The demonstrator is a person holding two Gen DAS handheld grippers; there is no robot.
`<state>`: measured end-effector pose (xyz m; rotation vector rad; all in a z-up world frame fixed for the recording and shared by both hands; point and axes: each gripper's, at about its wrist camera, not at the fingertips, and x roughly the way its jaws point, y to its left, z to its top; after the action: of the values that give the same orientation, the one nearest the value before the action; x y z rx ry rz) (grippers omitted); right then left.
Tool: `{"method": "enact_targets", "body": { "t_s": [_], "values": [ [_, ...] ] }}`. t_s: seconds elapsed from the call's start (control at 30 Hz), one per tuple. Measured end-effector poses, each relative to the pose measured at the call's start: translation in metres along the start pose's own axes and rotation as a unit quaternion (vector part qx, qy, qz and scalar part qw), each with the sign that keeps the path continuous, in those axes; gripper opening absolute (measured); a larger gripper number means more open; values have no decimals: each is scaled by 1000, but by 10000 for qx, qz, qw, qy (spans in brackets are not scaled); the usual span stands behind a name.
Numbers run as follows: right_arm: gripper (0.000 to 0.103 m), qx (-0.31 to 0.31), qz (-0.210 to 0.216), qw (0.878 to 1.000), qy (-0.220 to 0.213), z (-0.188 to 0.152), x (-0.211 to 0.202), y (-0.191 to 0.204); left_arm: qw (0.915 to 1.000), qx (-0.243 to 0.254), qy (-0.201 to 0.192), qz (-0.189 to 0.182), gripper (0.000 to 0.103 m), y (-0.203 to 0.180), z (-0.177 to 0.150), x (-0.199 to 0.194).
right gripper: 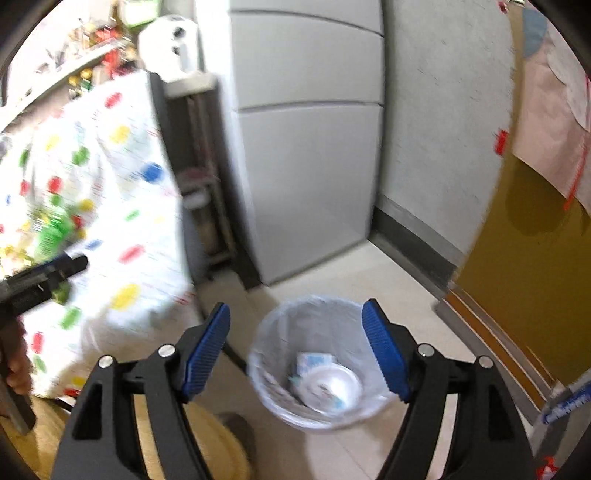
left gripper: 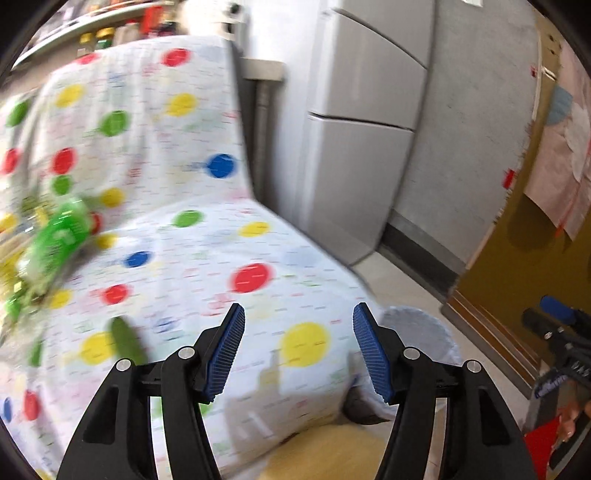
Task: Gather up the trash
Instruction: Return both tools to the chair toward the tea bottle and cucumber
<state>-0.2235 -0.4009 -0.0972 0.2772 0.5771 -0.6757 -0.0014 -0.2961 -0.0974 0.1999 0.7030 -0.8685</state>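
Note:
My left gripper (left gripper: 298, 354) is open and empty above a table covered by a white cloth with coloured dots (left gripper: 221, 258). A green plastic wrapper (left gripper: 59, 236) lies blurred on the cloth at the far left, apart from the gripper. My right gripper (right gripper: 295, 350) is open and empty above a trash bin lined with a clear bag (right gripper: 321, 365) on the floor. The bin holds a white paper plate and wrappers (right gripper: 328, 387). The bin's rim shows in the left wrist view (left gripper: 424, 328). The left gripper shows in the right wrist view (right gripper: 44, 277).
A grey fridge (right gripper: 306, 147) stands behind the bin, against a grey wall (right gripper: 443, 129). A brown door (right gripper: 524, 258) is at the right. A shelf with jars (left gripper: 110, 33) is behind the table. A wooden stool (right gripper: 214, 443) is below.

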Motion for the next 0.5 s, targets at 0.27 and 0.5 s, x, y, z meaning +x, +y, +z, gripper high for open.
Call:
{"method": "enact_targets", "body": {
  "t_s": [0.27,0.5],
  "values": [
    [39,-671,1047,9922,44,11,3,92,9953,-545,15,798,66,85,-26,-48],
    [39,-1451,1575,9766,189,14,15,188,9840,-984,108,1479,79,160,-54,-83]
  ]
}}
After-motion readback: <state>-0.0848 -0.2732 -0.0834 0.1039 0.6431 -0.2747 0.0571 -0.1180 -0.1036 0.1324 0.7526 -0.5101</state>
